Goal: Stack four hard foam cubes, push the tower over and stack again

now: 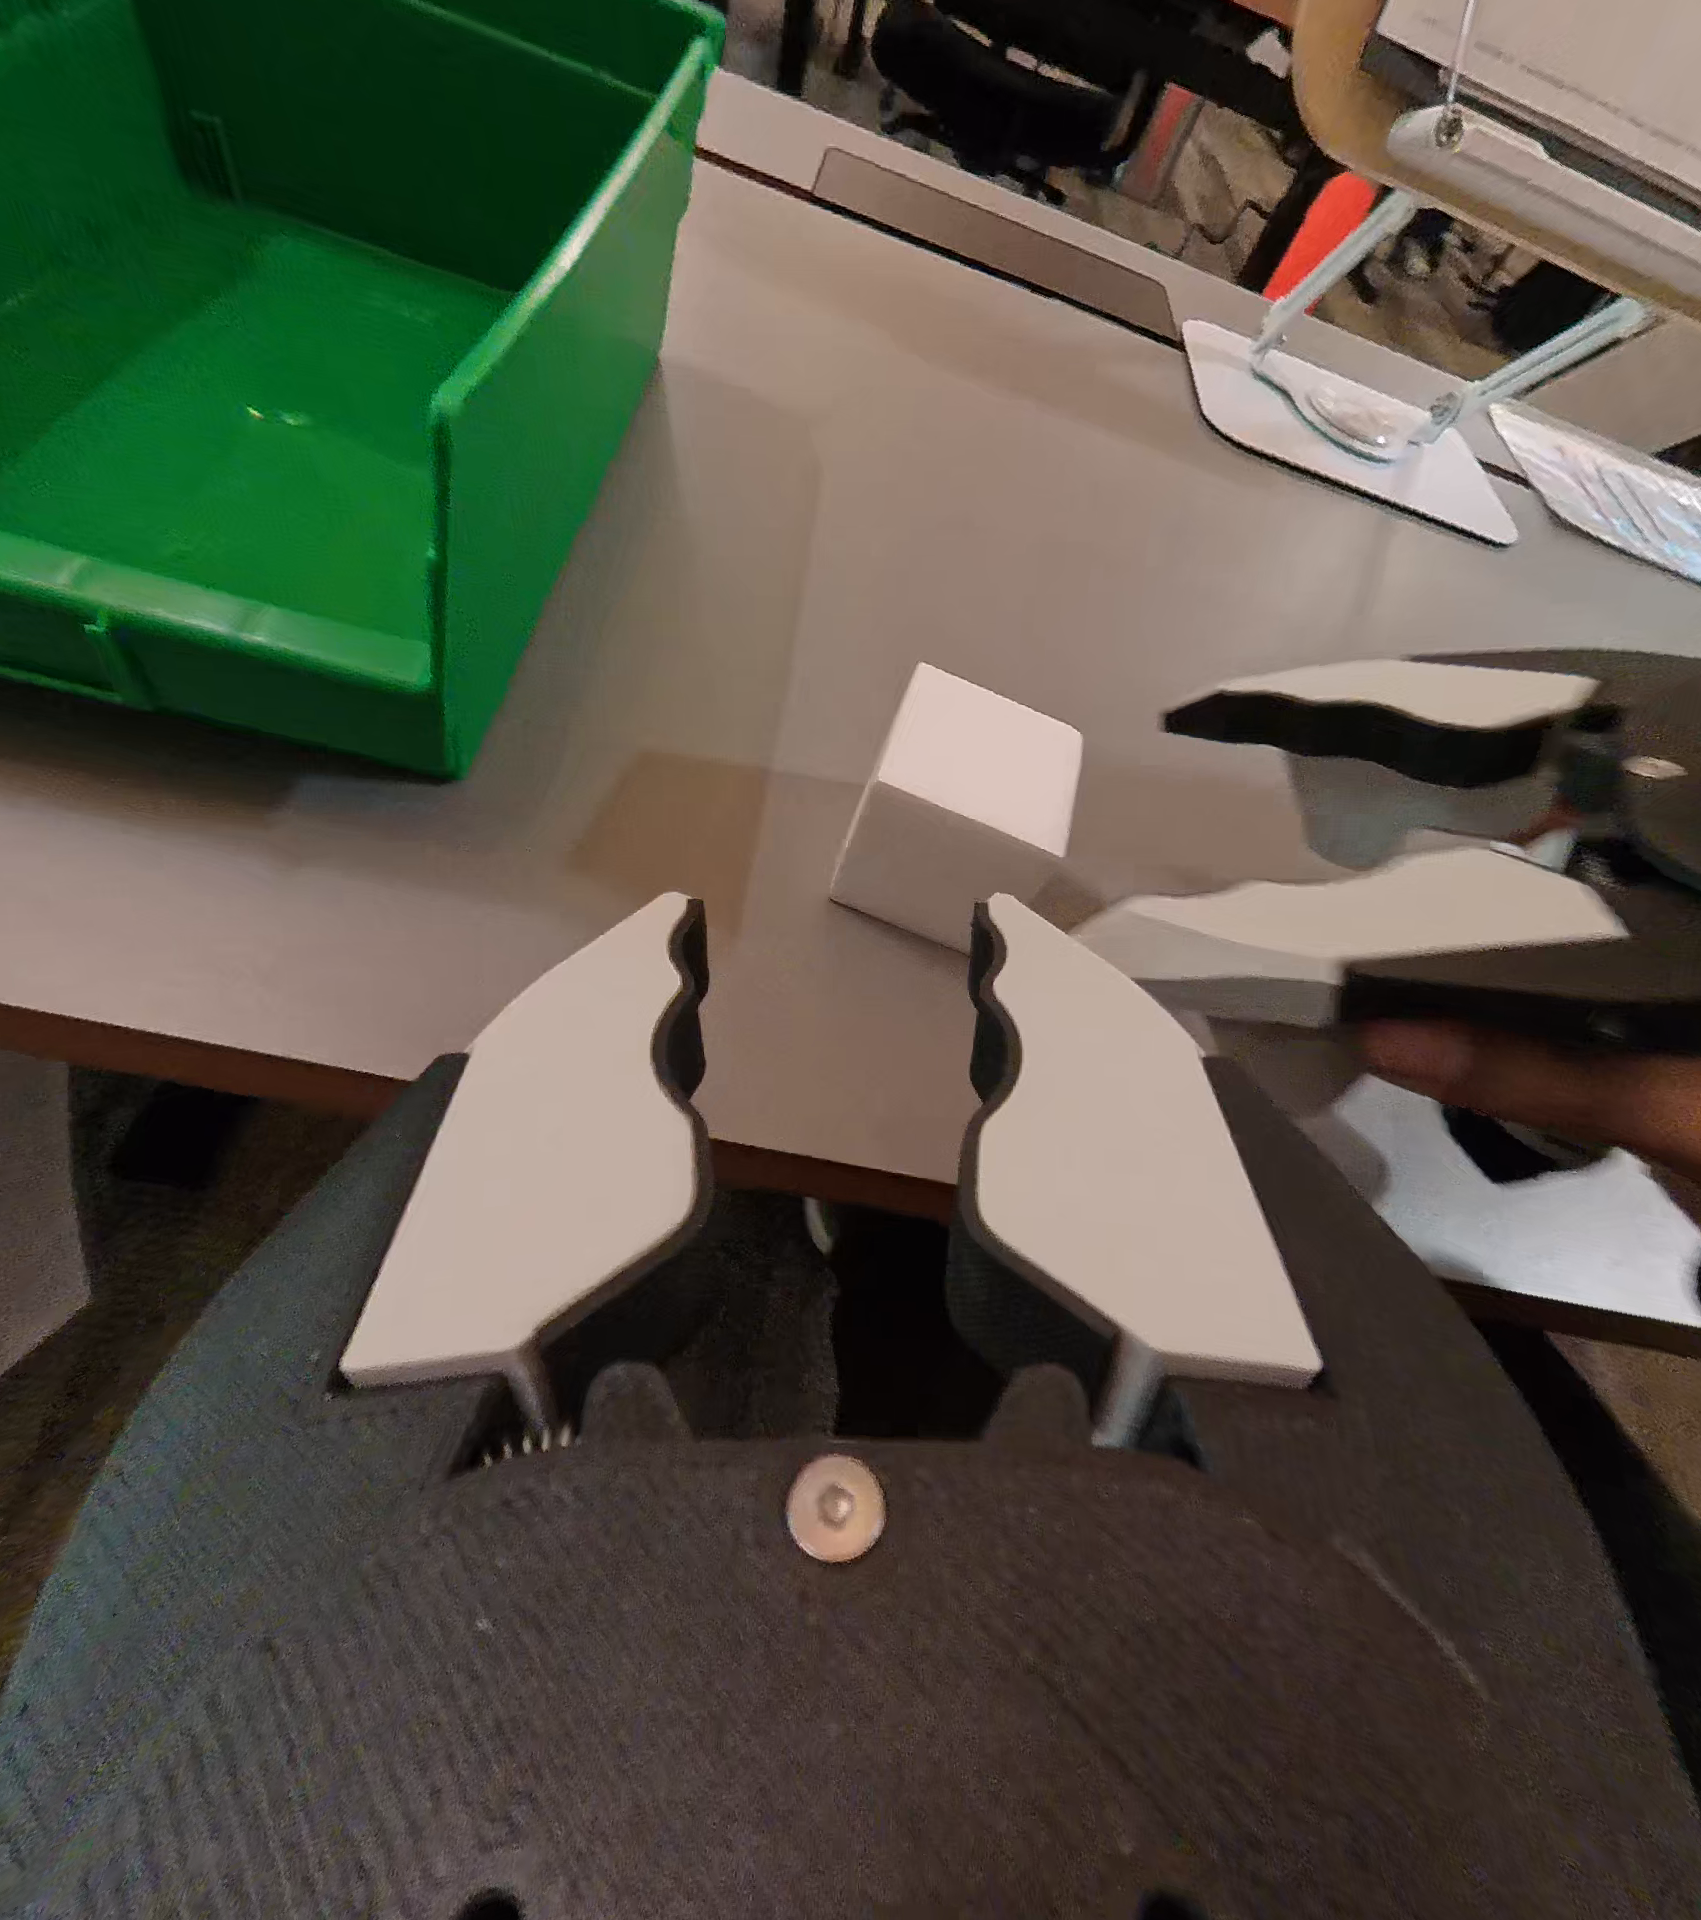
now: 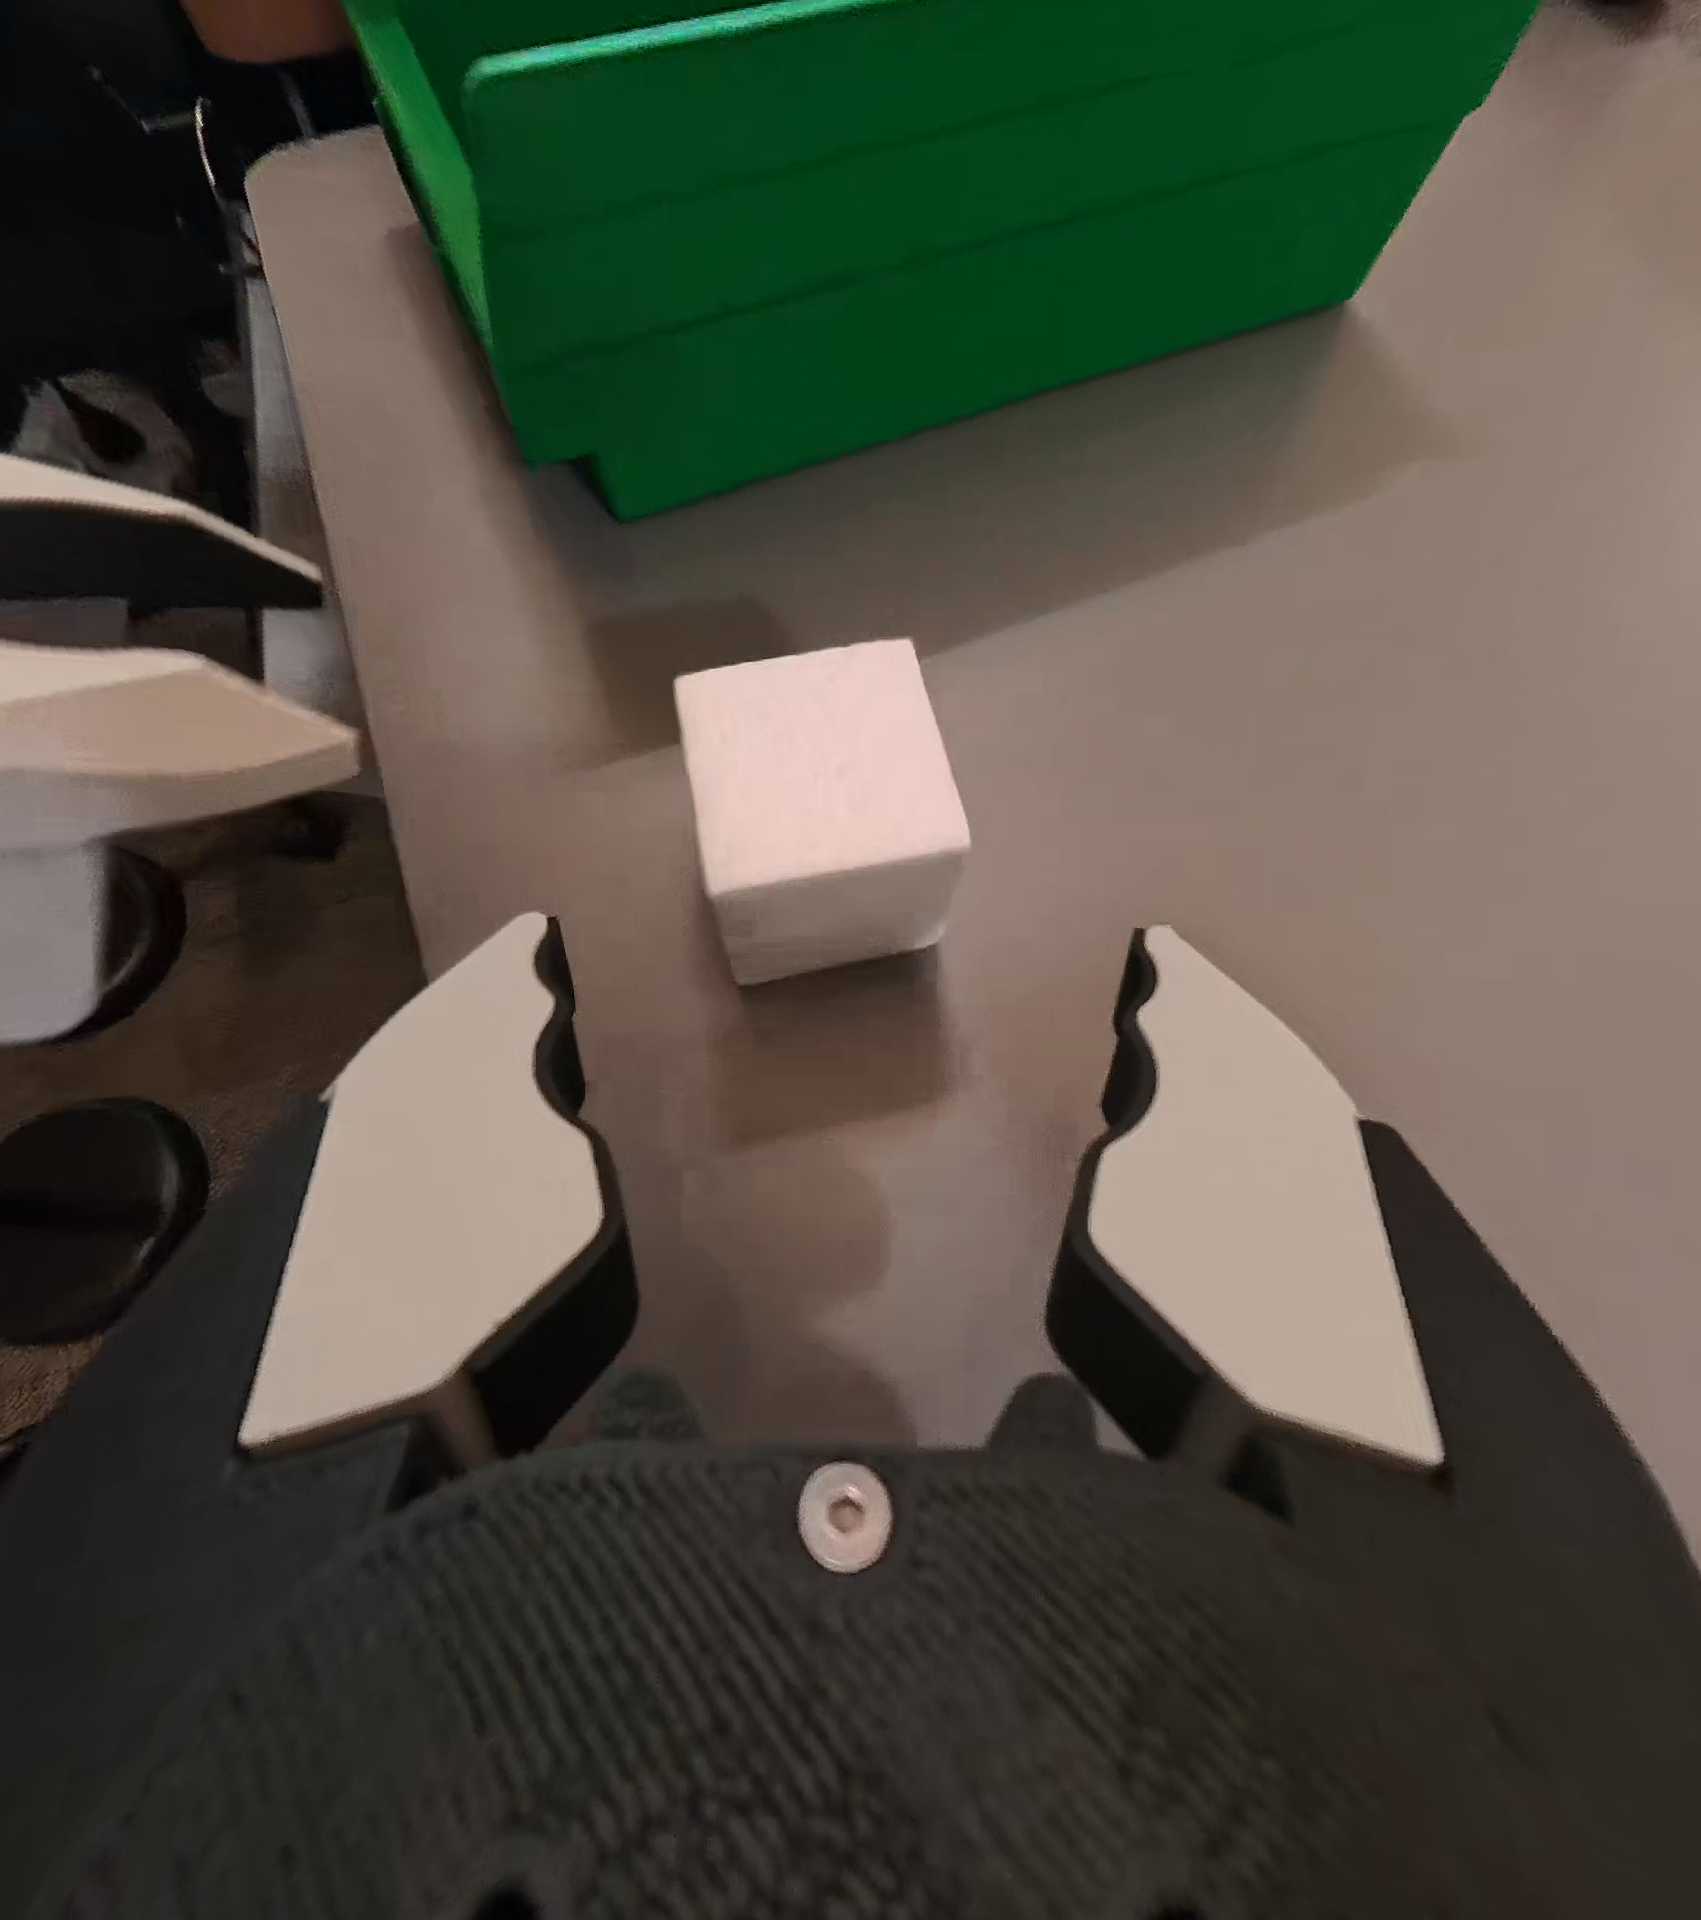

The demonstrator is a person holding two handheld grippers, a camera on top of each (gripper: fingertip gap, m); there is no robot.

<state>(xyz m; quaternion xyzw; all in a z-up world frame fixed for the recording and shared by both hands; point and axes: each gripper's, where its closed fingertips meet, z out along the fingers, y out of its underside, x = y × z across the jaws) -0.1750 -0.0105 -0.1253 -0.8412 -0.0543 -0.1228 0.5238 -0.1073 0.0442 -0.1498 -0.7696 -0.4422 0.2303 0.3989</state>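
A white cube rests on the grey table, near its front edge. My left gripper is open and empty, its tips just short of the cube. My right gripper is open and empty, with the cube just ahead of its tips and slightly left of centre. The right gripper also shows in the left wrist view, coming in from the right beside the cube. The left gripper also shows in the right wrist view, at the left edge. A green plastic bin stands empty behind and left of the cube.
The green bin also shows in the right wrist view, beyond the cube. A white monitor stand and a keyboard sit at the back right. The table's front edge runs under my left gripper. A hand holds the right gripper.
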